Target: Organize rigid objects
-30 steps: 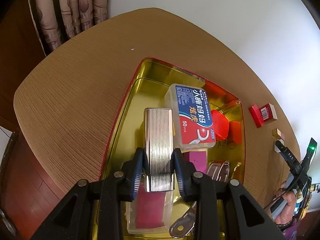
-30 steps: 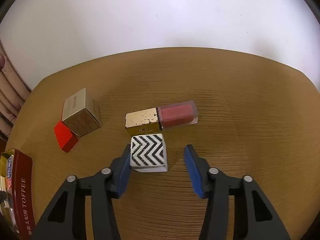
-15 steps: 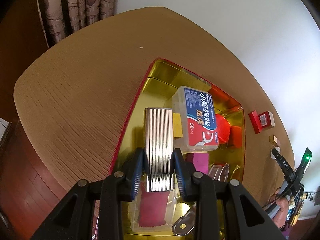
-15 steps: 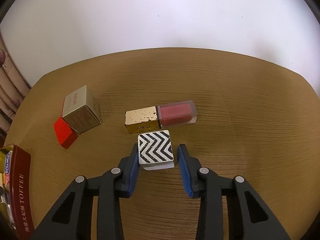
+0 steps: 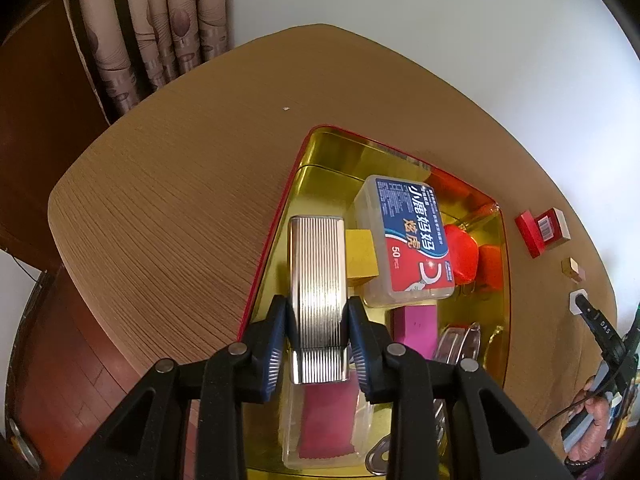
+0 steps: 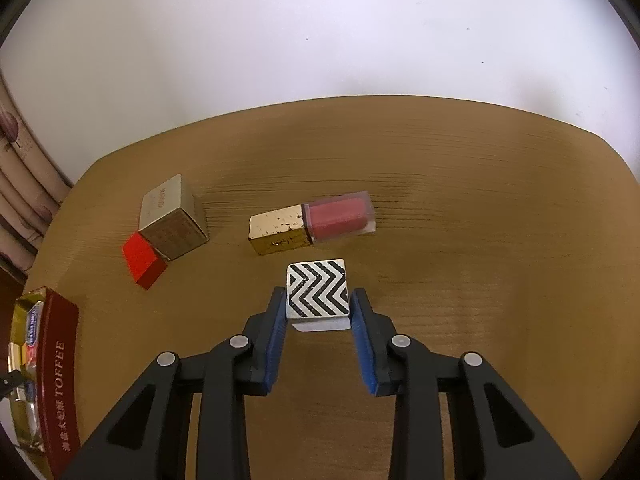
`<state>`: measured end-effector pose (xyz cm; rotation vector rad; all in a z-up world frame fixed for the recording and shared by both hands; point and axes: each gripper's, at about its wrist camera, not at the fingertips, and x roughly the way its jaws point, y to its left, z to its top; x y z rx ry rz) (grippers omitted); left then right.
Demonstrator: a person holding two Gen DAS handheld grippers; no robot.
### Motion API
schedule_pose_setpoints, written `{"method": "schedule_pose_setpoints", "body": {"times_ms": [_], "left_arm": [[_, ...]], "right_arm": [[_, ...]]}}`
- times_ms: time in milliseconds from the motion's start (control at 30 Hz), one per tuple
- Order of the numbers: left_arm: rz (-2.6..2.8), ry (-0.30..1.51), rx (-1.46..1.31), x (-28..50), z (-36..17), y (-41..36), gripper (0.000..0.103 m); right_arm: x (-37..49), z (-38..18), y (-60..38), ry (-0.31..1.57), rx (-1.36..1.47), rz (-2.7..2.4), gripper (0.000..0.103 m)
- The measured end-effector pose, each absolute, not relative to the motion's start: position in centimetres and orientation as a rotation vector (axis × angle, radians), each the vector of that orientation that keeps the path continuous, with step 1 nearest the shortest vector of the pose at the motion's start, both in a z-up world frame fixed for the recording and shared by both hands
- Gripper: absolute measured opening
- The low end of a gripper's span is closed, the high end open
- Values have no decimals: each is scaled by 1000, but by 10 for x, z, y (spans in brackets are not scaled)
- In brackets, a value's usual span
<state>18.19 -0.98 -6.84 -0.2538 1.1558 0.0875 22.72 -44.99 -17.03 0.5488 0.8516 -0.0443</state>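
My left gripper [image 5: 318,322] is shut on a ribbed silver metal case [image 5: 317,280] and holds it above the left side of a gold tin with a red rim [image 5: 280,216]. The tin holds a floss-pick box [image 5: 408,240], red, orange, yellow and magenta blocks and a clear case. My right gripper [image 6: 319,312] is shut on a white cube with black zigzag stripes [image 6: 317,288], which looks slightly raised off the wooden table. A lip gloss with a gold cap [image 6: 312,224] lies just beyond it.
A beige carton [image 6: 172,216] leans on a red block [image 6: 144,260] at the left of the right wrist view. The tin's "TOFFEE" side [image 6: 56,392] shows at far left. Curtains [image 5: 160,32] hang beyond the table's edge. A wall lies behind.
My right gripper closed on the zigzag cube and raised it slightly. My left gripper rose and pulled back with the silver case, showing more of the tin and table.
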Motion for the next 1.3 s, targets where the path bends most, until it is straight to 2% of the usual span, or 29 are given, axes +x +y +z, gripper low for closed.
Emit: {"method": "schedule_pose_setpoints", "body": {"times_ms": [200,333,567,633,667,967,1100,1300], "left_arm": [[97,1148,-212,179,-64,-14,31],[95,1101,-181,175,-52,-15,38],[95,1065,-224,156,-33,-11,44],[84,1069,-253,145,-32,-11,44],[80,1068,-263,140,-32,-11,44],[84,1062,-309,107,-46,-19,45],[97,993,-268,103,-42,-22,45],[-79,996,-278,101,-36,-43,45]], "right_arm": [[211,-163,-454,841,581,-19,29],[200,-154,-449,823,562,-5,29],[198,-147,-437,812,512,-4,30],[196,-147,-435,811,495,-10,47],[195,-147,-434,805,493,-11,50],[196,-151,-438,813,507,-29,53],[191,-154,-442,804,528,-23,63],[173,-165,-458,769,515,-59,67]]}}
